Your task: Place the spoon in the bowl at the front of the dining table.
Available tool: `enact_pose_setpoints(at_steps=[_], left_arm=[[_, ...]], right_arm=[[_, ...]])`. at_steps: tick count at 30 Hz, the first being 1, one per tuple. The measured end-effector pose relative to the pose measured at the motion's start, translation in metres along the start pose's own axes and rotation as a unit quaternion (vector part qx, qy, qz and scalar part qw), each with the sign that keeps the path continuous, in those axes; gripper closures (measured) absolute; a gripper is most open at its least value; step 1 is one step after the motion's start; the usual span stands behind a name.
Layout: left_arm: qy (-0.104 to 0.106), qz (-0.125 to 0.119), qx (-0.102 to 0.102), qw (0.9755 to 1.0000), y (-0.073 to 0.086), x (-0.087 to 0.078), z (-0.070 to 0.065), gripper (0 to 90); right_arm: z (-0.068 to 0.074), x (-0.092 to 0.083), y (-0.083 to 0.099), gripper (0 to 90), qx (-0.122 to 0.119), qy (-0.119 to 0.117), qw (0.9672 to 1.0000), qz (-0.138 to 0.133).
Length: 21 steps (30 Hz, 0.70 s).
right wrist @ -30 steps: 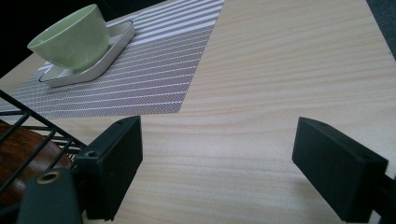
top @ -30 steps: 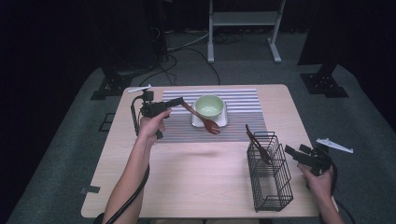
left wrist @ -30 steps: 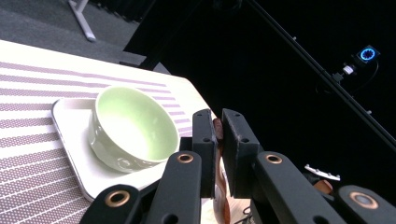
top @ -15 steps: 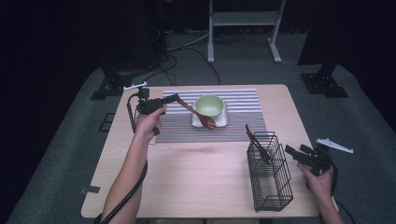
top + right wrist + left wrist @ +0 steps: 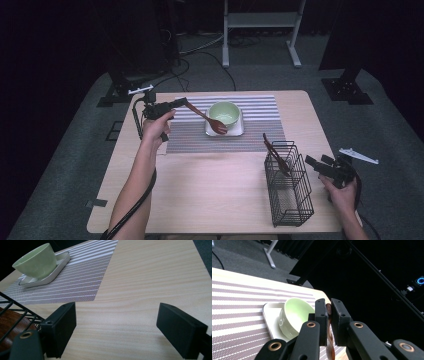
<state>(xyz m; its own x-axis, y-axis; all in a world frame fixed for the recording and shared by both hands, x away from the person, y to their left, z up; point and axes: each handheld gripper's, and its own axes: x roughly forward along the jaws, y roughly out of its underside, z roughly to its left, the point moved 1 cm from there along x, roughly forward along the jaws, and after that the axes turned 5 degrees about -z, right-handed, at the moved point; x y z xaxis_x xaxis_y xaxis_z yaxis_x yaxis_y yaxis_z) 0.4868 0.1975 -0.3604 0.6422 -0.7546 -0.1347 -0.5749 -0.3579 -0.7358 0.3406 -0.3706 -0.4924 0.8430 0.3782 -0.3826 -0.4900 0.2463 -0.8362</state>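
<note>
At the far left of the worktop (image 5: 210,185), the left claw (image 5: 181,103) stays clamped on the handle of a brown wooden spoon (image 5: 206,118), whose bowl hangs over the near rim of the white dish (image 5: 239,131) holding a green bowl (image 5: 223,113) on the striped mat (image 5: 270,120). In the left claw view the jaws pinch the spoon handle (image 5: 328,311) edge-on, with the bowl (image 5: 294,315) just beyond. Near the right edge, the right claw (image 5: 320,166) waits with jaws wide apart and nothing between them, just beside a black wire rack (image 5: 290,190) that already holds another brown utensil (image 5: 275,152). The step in hand appears to be carrying the spoon across the mat. The next move likely calls for bringing it on towards the rack at the near right corner and lowering it upright through the wires before letting go.
</note>
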Motion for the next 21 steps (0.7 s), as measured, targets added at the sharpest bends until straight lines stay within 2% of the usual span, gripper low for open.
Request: enact_pose_setpoints(at_steps=[12, 21], left_arm=[[-0.016, -0.004, -0.009, 0.9998, -0.0006, 0.0013, 0.0099, 84.2], [-0.021, -0.008, -0.008, 0.9997, -0.0063, 0.0042, 0.0076, 84.2]], right_arm=[[0.0, -0.0003, 0.0001, 14.6, 0.001, -0.001, 1.0, -0.001], [-0.0001, -0.0004, 0.0002, 14.6, 0.003, -0.001, 1.0, 0.001]])
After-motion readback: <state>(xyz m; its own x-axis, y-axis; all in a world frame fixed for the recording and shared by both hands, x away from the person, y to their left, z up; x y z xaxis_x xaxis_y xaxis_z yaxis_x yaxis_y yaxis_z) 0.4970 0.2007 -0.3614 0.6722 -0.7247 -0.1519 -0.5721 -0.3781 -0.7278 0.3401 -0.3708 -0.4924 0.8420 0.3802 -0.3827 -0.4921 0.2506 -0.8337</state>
